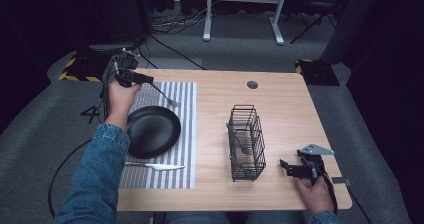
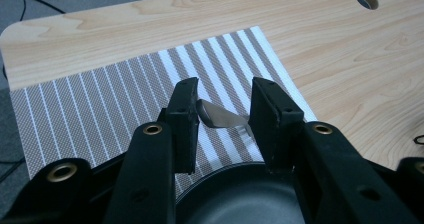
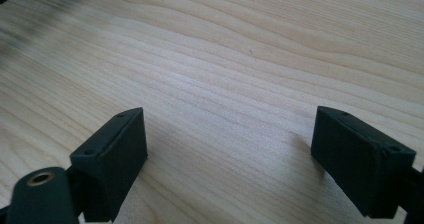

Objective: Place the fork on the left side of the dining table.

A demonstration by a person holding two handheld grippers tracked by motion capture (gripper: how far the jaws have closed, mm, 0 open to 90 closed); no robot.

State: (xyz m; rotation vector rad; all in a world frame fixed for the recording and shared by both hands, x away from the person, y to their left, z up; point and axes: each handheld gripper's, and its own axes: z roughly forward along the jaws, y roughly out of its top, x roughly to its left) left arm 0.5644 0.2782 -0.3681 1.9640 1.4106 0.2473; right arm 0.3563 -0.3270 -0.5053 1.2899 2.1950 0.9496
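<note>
Over the striped placemat (image 1: 165, 134), beyond the far rim of the black plate (image 1: 152, 131), the left gripper (image 1: 150, 79) is held with a metal fork (image 2: 222, 118) between its jaws; the jaws are parted, the handle end lies against one pad and clear of the other. Near the table's (image 1: 280, 99) right front corner, the right gripper (image 1: 286, 168) is rested with jaws wide apart over bare wood. A wire basket (image 1: 246, 143) is seen between the two grippers, and a white knife (image 1: 155, 166) lies in front of the plate.

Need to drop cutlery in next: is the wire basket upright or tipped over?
Upright: the wire basket stands on its base on the table, its open top facing up.
</note>
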